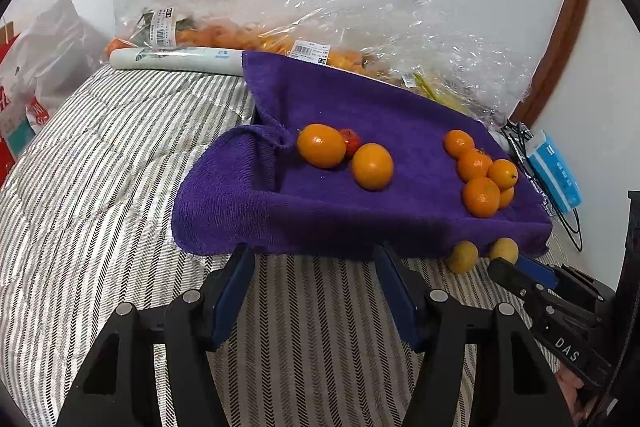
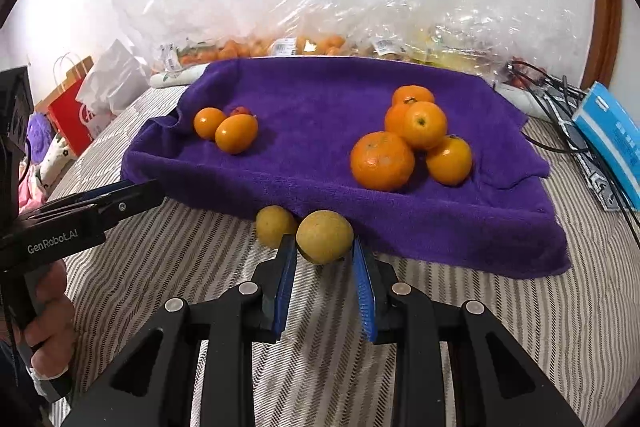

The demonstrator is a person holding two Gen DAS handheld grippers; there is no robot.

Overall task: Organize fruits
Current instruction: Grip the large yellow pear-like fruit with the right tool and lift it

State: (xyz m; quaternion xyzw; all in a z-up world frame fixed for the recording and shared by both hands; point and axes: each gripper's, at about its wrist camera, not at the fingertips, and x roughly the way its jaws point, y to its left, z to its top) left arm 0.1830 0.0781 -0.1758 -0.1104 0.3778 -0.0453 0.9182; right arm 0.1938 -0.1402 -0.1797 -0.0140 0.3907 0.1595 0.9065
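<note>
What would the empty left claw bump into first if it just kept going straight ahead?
Probably the front edge of the purple towel, which drapes down right past the left claw, whose tips are open with nothing between them. The oranges lie further back on top. Depth is hard to judge in this fisheye view.

The towel (image 2: 320, 107) is deep purple, and the fruits on it are bright orange (image 2: 382, 161), with one small red fruit (image 1: 351, 141) among the left group. The two fruits at its front edge are a duller yellow (image 2: 324, 241), and the bedding (image 2: 520, 307) beneath is white with thin grey herringbone stripes. Both grippers are black with blue pads (image 2: 362, 287); the box (image 2: 612, 139) on the right is light blue and white, and the paper bag (image 2: 70, 119) on the left is red.
</note>
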